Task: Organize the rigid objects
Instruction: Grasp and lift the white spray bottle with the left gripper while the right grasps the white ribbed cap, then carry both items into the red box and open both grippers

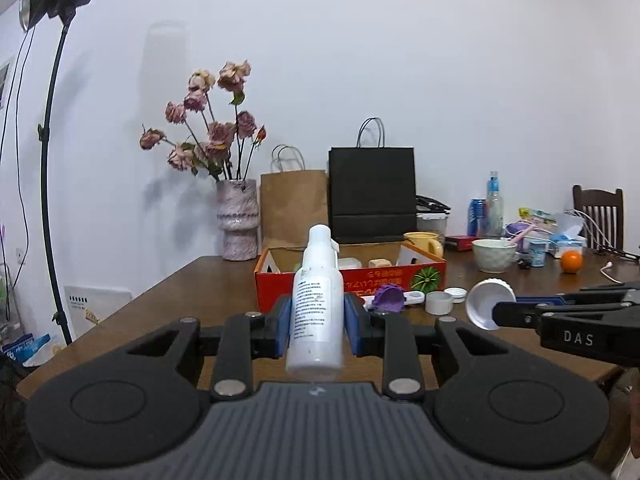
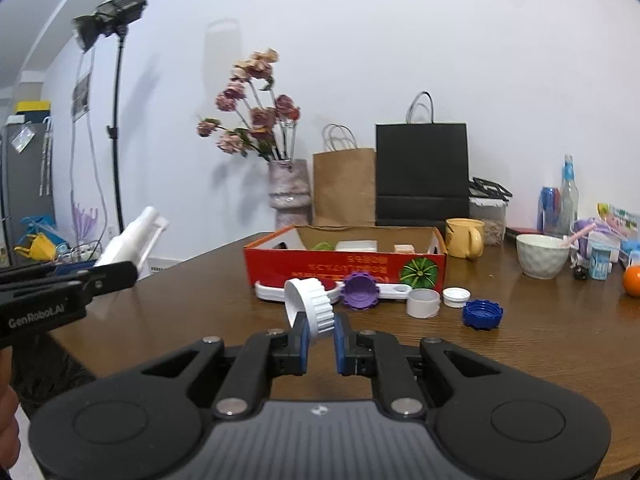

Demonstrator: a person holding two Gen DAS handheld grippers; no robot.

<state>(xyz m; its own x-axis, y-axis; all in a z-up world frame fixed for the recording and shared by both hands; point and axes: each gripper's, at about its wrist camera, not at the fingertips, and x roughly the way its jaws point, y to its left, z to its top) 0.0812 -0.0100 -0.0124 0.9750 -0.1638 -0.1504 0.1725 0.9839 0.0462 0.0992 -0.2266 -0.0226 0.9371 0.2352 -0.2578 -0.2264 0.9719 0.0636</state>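
Observation:
My left gripper (image 1: 317,320) is shut on a white spray bottle (image 1: 318,300), held upright above the table's near edge; the bottle also shows in the right wrist view (image 2: 132,240). My right gripper (image 2: 320,336) is shut on a white ribbed lid (image 2: 310,306), held above the table; the lid shows in the left wrist view (image 1: 488,304). A red cardboard box (image 2: 344,266) holding a few small items stands mid-table. In front of it lie a purple lid (image 2: 360,290), a white cup-shaped cap (image 2: 423,303), a small white cap (image 2: 456,296) and a blue lid (image 2: 482,314).
A vase of dried roses (image 2: 290,196), a brown paper bag (image 2: 344,188) and a black bag (image 2: 422,176) stand behind the box. A yellow mug (image 2: 464,238), white bowl (image 2: 542,256), bottles (image 2: 568,196) and an orange (image 2: 632,280) crowd the right. A light stand (image 2: 116,120) is left.

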